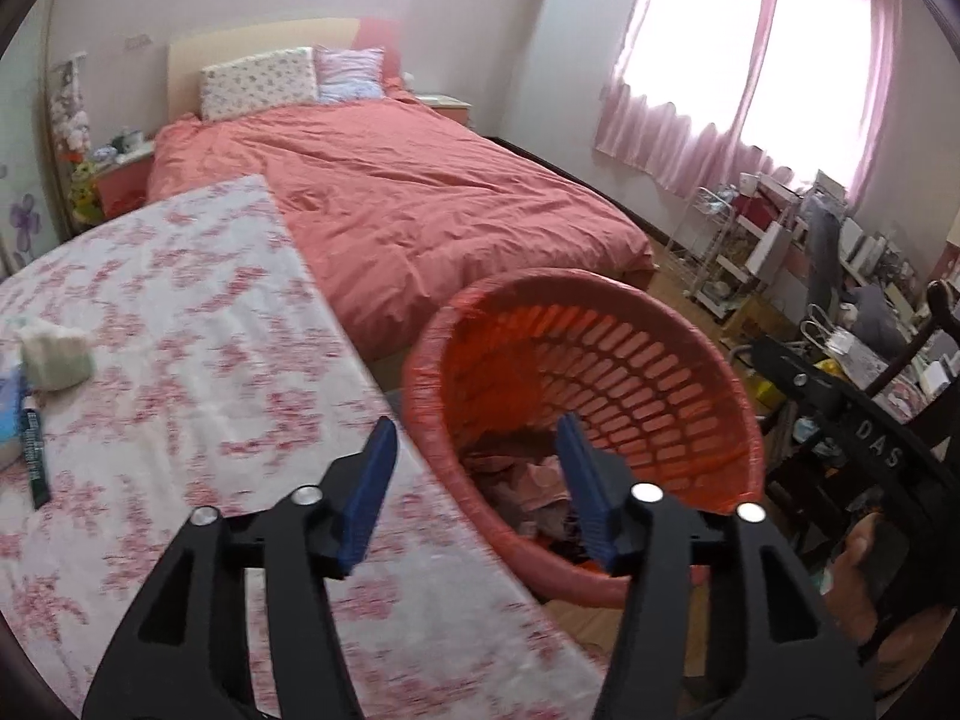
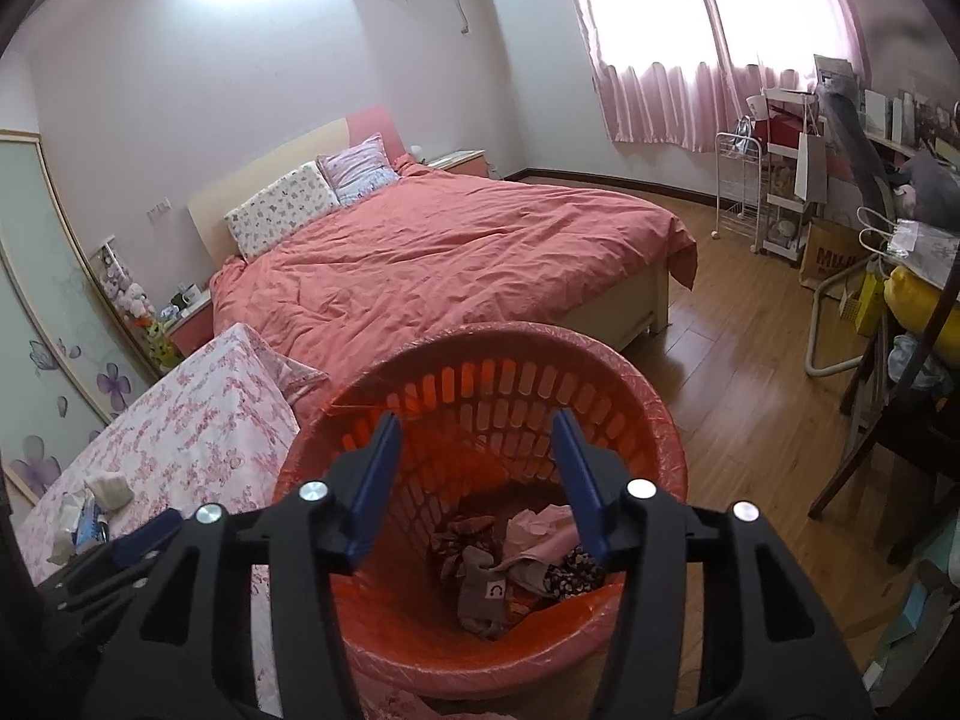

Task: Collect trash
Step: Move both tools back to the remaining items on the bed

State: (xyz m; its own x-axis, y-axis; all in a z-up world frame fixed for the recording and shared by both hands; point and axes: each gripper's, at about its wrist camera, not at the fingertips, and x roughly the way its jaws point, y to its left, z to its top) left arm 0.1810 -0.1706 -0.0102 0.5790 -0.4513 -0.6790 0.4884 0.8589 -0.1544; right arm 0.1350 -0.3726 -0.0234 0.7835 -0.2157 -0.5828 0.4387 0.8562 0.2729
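A red slotted basket point(image 1: 678, 360) point(image 2: 636, 396) with a plastic liner stands on the floor beside the table; several crumpled pieces lie in its bottom point(image 2: 516, 558). My left gripper point(image 1: 477, 438) is open and empty, over the table edge and the basket's near rim. My right gripper point(image 2: 477, 432) is open and empty, just above the basket's mouth. On the floral-cloth table point(image 1: 180, 312) lie a crumpled white tissue point(image 1: 57, 357) point(image 2: 111, 489), a dark tube point(image 1: 33, 450) and a blue packet point(image 2: 90, 528) at the far left.
A bed with a red duvet point(image 1: 420, 204) point(image 2: 456, 258) stands behind the table and basket. A wooden floor point(image 2: 738, 360) lies to the right. Cluttered shelves and a cart point(image 2: 780, 198) line the window wall. A dark chair point(image 2: 888, 432) stands at right.
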